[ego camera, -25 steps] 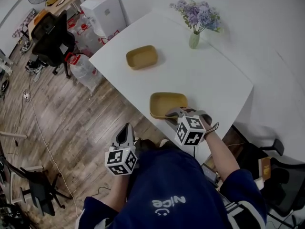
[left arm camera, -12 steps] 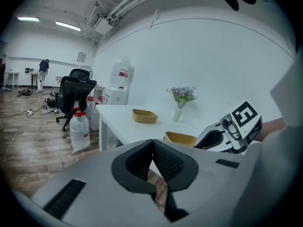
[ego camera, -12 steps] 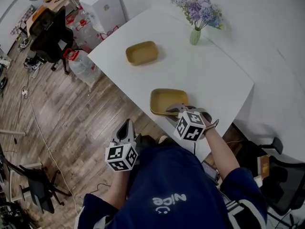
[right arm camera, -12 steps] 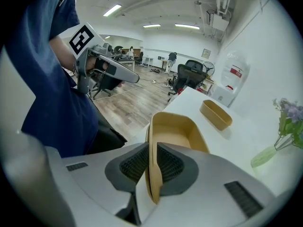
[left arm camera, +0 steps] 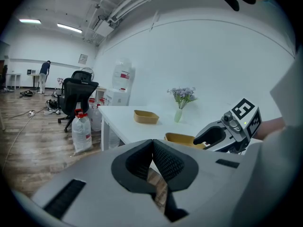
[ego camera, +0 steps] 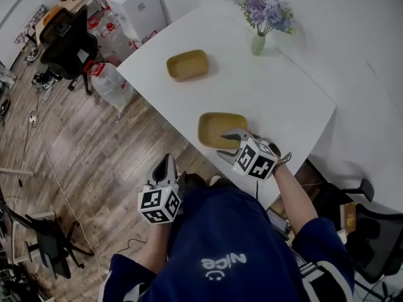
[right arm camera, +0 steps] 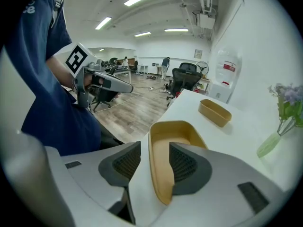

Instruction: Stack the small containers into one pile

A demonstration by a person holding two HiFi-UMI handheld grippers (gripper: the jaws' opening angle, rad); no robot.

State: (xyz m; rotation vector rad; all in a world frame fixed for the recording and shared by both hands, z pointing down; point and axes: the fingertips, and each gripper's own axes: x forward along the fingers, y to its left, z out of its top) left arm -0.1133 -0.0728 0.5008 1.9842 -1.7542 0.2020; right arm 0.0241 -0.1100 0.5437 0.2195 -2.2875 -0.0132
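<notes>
We find the right gripper (ego camera: pixel 225 145) with its jaws spread; they have just been opening. The near wall of the near container (ego camera: pixel 220 126) stands between them. One jaw lies inside the container and the other outside it, over the table (ego camera: pixel 277 93). A gap shows between the outer pad and the wall, so we read no grip. The near container rests flat on the table at this gripper's tips, close to the table edge. The far container (ego camera: pixel 187 65), of the same yellow-brown colour, rests on the table well ahead of the right gripper, apart from the near one. The left gripper (ego camera: pixel 165 168) hangs to the left of the right gripper, off the table and over the wooden floor (ego camera: pixel 94 150). Its jaws are pressed together with nothing between them. A vase of flowers (ego camera: pixel 258 43) stands well ahead of the right gripper, to its right.
</notes>
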